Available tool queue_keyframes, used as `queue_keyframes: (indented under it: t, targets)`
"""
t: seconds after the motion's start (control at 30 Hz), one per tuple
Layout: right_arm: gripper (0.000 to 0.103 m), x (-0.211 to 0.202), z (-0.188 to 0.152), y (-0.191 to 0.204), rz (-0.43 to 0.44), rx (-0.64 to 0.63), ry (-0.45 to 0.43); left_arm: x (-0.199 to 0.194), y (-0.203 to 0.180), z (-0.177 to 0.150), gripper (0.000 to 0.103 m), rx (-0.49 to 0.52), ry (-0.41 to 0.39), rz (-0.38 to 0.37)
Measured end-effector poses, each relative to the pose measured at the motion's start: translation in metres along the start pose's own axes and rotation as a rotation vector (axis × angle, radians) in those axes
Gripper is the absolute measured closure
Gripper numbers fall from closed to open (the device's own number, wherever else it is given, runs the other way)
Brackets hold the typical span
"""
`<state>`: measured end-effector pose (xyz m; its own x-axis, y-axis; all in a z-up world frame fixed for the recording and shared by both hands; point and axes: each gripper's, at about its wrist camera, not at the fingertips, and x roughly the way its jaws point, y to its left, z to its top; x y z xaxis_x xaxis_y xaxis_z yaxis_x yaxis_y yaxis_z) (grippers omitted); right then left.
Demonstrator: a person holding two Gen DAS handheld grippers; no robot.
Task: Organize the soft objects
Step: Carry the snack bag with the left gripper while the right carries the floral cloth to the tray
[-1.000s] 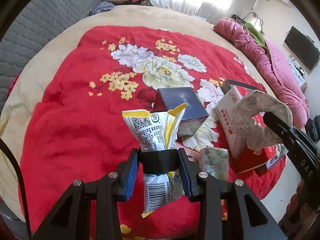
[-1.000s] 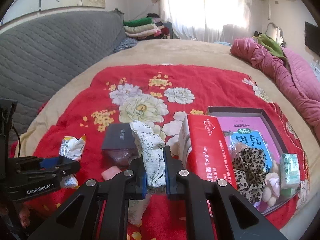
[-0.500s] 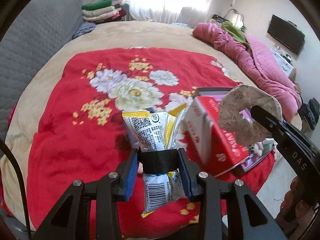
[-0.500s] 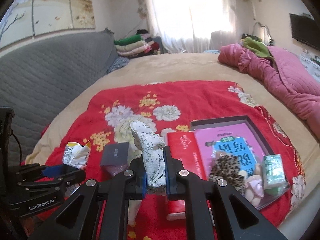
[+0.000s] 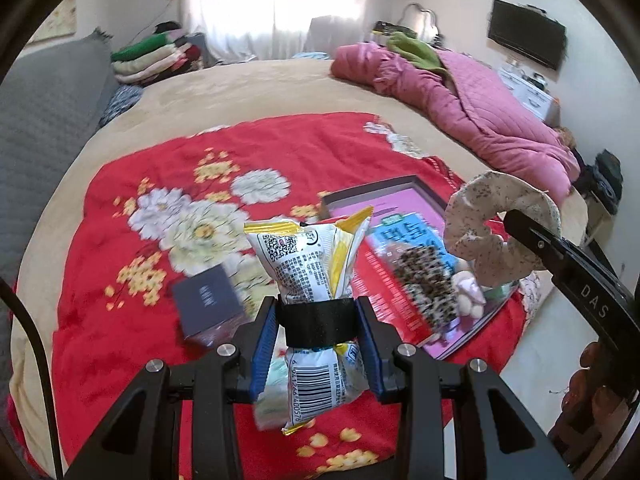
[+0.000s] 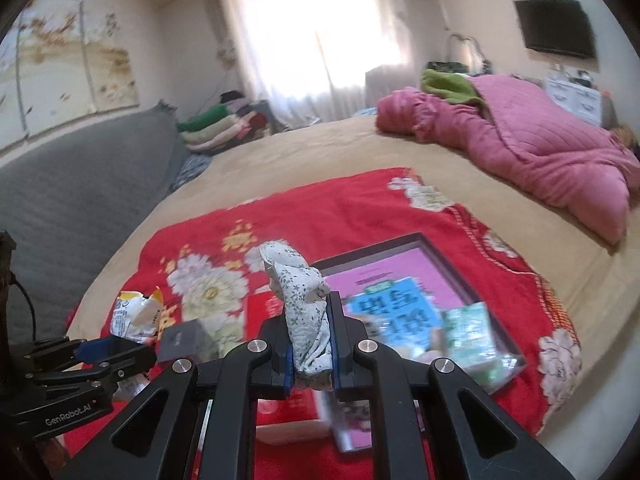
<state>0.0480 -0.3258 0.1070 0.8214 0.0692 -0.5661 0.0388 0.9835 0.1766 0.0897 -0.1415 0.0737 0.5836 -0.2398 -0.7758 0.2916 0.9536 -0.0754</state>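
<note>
Snack packet [image 5: 308,264] sits pinched mid-body in left gripper [image 5: 318,344]; right gripper [image 6: 312,344] clamps limp floral scrunchie [image 6: 300,292] (both light, crushable, grasped centrally).

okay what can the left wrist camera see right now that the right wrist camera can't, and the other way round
Only the left wrist view shows the leopard-print item lying in the tray, and the barcode on the snack packet held in the left gripper.

Only the right wrist view shows the wall painting above the grey headboard.

Both show the red floral blanket, the dark box, the pink quilt, the TV, and the floral scrunchie clamped in the right gripper.
</note>
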Motion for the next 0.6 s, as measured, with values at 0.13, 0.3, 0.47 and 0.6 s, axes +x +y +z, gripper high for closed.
queue_keyframes:
  t: [0.13, 0.3, 0.47, 0.6]
  targets:
    - [0.09, -0.006, 0.003, -0.025, -0.023, 0.047, -0.009, 0.011, -0.025, 0.012, 0.064, 0.041, 0.008, -0.032]
    - [0.09, -0.005, 0.002, -0.047, -0.034, 0.097, -0.005, 0.033, -0.056, 0.021, 0.064, 0.094, 0.045, -0.076]
    - [0.09, 0.001, 0.001, -0.064, -0.035, 0.136, 0.006, 0.061, -0.078, 0.024, 0.064, 0.128, 0.097, -0.115]
    - [0.09, 0.009, -0.003, -0.077, -0.036, 0.164, 0.019, 0.082, -0.091, 0.026, 0.064, 0.138, 0.135, -0.164]
